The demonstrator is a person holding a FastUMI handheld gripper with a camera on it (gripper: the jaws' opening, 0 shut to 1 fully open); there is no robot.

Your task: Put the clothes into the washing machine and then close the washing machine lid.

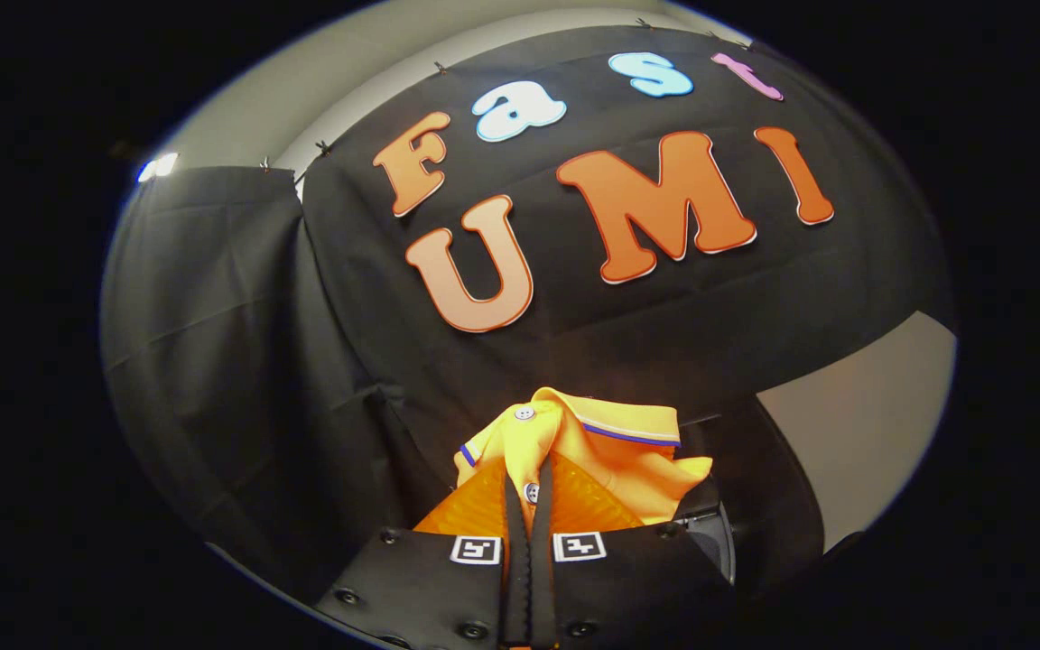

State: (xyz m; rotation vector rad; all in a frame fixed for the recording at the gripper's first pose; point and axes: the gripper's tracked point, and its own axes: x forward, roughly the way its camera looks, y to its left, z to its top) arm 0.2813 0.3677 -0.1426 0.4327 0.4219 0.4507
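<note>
In the gripper view the tool [529,506] has its two fingers [513,542] drawn close together, standing side by side with only a thin strip of fabric between them, so both press on the shirt [610,451]. This shirt is an orange-yellow polo: its collar, edged with a thin blue and pale stripe, spreads out just ahead of the fingertips and a little to the right of them, and one pale button [524,413] sits on the collar's left part, with a second button [532,492] showing right between the fingers, on the placket they pinch. The cloth bunches up above the tool's body, with a brighter, ribbed-looking orange part lying on both sides of the fingers, directly against them. The garment hangs lifted in front of the booth's black cloth wall [376,361], which rises behind it and curves round to the left. To the right of the shirt and a little lower, a dark rounded edge with a grey rim [719,533] peeks out beside the tool; what it belongs to cannot be told. Beyond that, further right, a pale plain surface [854,424] shows past the edge of the black cloth. On the tool's body, two small square markers [475,549] sit on either side of the fingers' base.
</note>
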